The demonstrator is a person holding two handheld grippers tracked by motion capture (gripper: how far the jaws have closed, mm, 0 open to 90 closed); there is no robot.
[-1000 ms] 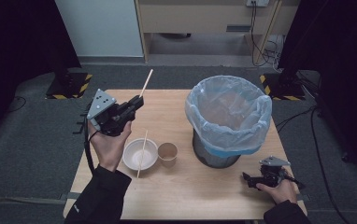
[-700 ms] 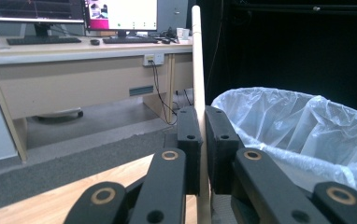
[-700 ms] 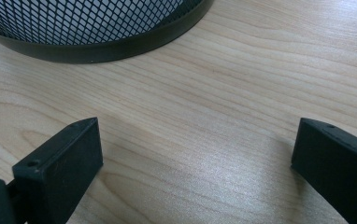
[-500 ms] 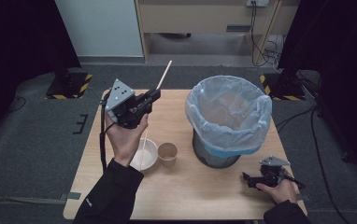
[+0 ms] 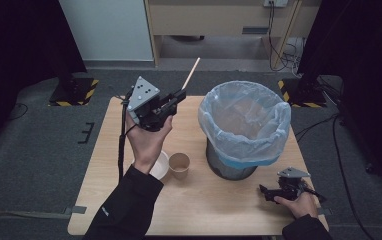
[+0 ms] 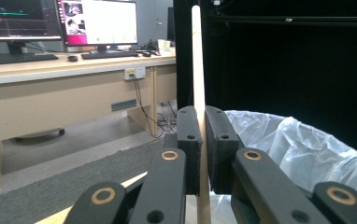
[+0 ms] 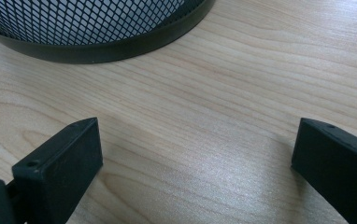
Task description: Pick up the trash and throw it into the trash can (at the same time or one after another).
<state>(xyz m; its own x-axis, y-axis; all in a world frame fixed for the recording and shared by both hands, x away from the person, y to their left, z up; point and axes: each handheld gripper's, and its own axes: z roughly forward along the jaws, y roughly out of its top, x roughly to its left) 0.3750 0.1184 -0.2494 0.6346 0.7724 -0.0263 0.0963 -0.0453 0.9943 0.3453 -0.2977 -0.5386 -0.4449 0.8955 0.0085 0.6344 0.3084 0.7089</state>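
Observation:
My left gripper is raised above the table's back left and is shut on a thin wooden stick that points up and away toward the bin. Between the jaws in the left gripper view, the wooden stick stands upright. A mesh bin with a pale plastic liner stands at the table's right; the liner lies just beyond the jaws. Low on the table near the front right corner, my right gripper rests open, with bare wood between its jaws.
A paper cup stands near the table's middle, next to a white bowl partly hidden by the left forearm. The bin's black mesh base is close ahead of the right gripper. A desk with monitors stands beyond.
My left gripper has carried the stick up and to the right, from over the bowl toward the bin. The right gripper has stayed put.

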